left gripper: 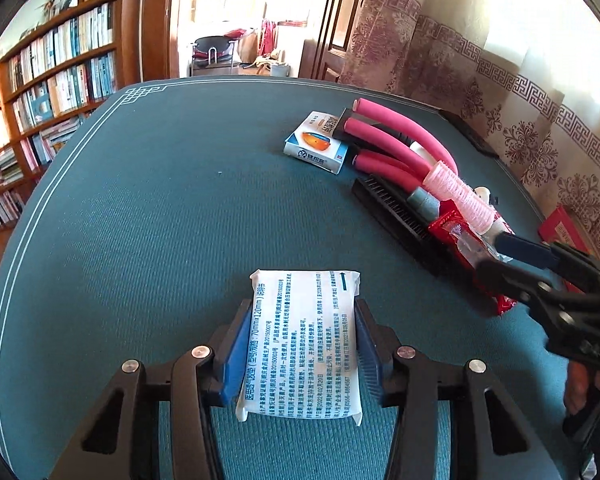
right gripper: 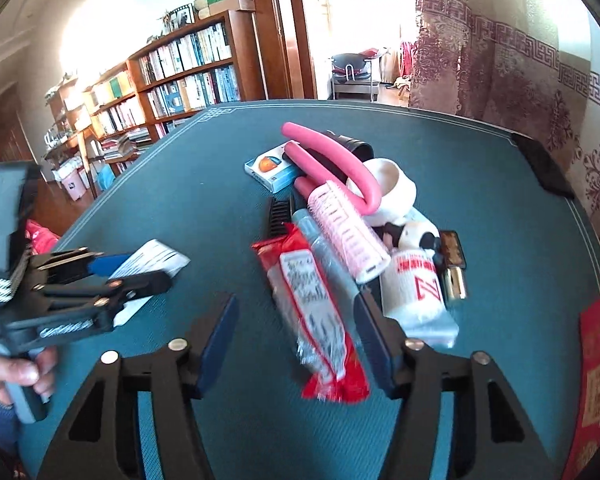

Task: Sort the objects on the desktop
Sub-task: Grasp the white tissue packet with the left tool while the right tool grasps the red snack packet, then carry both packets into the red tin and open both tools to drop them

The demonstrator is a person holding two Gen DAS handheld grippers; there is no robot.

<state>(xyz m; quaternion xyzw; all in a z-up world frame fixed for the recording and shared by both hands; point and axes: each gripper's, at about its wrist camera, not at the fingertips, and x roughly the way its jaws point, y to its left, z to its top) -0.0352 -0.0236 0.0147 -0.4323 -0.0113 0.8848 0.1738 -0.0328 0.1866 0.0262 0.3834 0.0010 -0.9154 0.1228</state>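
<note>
- My left gripper point(left gripper: 300, 344) pinches the white printed packet point(left gripper: 302, 344) between its blue pads; the packet lies flat on the green table mat point(left gripper: 160, 208)
- My right gripper point(right gripper: 296, 344) is spread wide; the red snack packet point(right gripper: 316, 320) lies between its fingers, ahead of it the pink hair roller point(right gripper: 348, 232) and the white bottle point(right gripper: 416, 296)

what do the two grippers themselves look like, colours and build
Both match: the left gripper and right gripper have black angular linkage arms with cut-out slots, silver round pivot bolts, and flat blue finger pads. A bare hand grips the left one's handle. No cables show.
</note>
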